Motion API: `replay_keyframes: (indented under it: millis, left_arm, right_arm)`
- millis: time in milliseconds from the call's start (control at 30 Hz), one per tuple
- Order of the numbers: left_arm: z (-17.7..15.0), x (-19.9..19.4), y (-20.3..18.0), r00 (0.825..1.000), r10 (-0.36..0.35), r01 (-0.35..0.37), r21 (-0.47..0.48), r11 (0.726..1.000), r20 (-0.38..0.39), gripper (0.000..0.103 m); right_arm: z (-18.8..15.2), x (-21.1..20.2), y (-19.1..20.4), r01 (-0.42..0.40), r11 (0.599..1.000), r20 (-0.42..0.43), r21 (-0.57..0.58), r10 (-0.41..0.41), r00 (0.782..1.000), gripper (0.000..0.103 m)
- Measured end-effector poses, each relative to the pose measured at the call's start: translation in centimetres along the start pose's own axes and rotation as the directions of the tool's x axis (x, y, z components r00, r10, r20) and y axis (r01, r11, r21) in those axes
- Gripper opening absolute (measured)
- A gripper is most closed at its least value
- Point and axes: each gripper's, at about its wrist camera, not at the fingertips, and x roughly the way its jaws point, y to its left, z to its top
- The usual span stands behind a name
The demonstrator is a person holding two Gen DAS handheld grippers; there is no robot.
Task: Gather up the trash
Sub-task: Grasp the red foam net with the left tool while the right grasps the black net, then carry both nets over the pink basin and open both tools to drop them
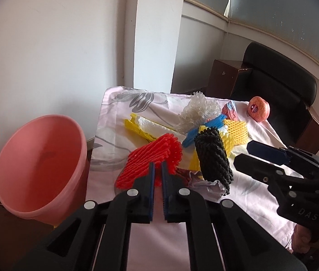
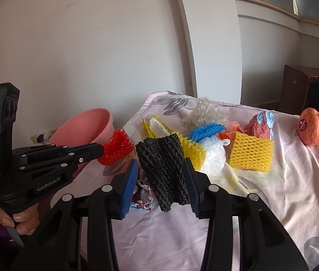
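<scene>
My left gripper (image 1: 157, 166) is shut on the edge of a red foam net (image 1: 152, 158). In the right wrist view the left gripper (image 2: 102, 150) holds that red net (image 2: 116, 150) above the table's left side, beside a pink bin (image 2: 85, 126). My right gripper (image 2: 160, 162) is shut on a black foam net (image 2: 164, 169), its blue pads against the net's sides. From the left wrist view the right gripper (image 1: 241, 154) comes in from the right at the black net (image 1: 213, 155). The pink bin (image 1: 40, 162) stands empty, left of the table.
On the pink tablecloth (image 2: 182, 237) lie a yellow net (image 2: 250, 155), a blue net (image 2: 206, 129), a clear net (image 2: 204, 113), a red wrapper (image 2: 260, 126) and crumpled paper (image 2: 143, 194). An apple (image 2: 312, 126) sits far right. A black chair (image 1: 279, 76) stands behind.
</scene>
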Motion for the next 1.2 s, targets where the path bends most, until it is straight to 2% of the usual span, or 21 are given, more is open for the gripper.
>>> replay_keyframes:
  millis: [67,167,267,367,567,833,1000,1200]
  left_arm:
    - [0.1,-0.5,0.4,1.000,-0.003,0.004,-0.009,1.000,0.011,0.005]
    - [0.2,-1.1,0.9,1.000,-0.011,0.011,-0.013,1.000,0.026,0.005]
    - [0.5,-1.4,1.5,0.999,-0.021,0.022,-0.021,1.000,0.039,0.005]
    - [0.7,-1.7,2.0,0.998,-0.031,0.033,-0.026,0.999,0.053,0.005]
    - [1.0,-2.6,3.2,0.995,-0.038,0.043,-0.050,0.998,0.089,0.005]
    - [1.8,-4.6,6.0,0.986,0.040,-0.025,-0.091,0.996,0.164,0.005]
    - [2.0,-5.5,8.6,0.978,0.105,-0.080,-0.140,0.987,0.181,0.005]
    - [1.4,-5.4,11.8,0.973,0.173,-0.140,-0.207,0.968,0.151,0.005]
  right_arm:
    - [0.4,0.7,0.2,-0.019,1.000,-0.018,0.006,0.019,1.000,0.032]
    - [0.8,1.8,0.4,-0.023,1.000,-0.038,0.020,0.024,0.999,0.030]
    - [0.8,2.8,0.6,-0.018,1.000,-0.070,0.022,0.019,0.997,0.018]
    - [0.7,3.2,0.5,-0.008,1.000,-0.085,0.025,0.010,0.996,0.012]
    - [2.0,1.8,0.7,-0.020,0.999,-0.042,0.025,0.021,0.999,0.011]
    - [6.3,1.8,2.7,-0.116,0.993,0.023,-0.001,0.116,0.993,0.011]
    - [8.6,4.2,4.9,-0.239,0.971,0.007,0.010,0.239,0.971,0.011]
    - [9.9,9.2,8.1,-0.353,0.935,-0.042,0.021,0.353,0.935,0.011]
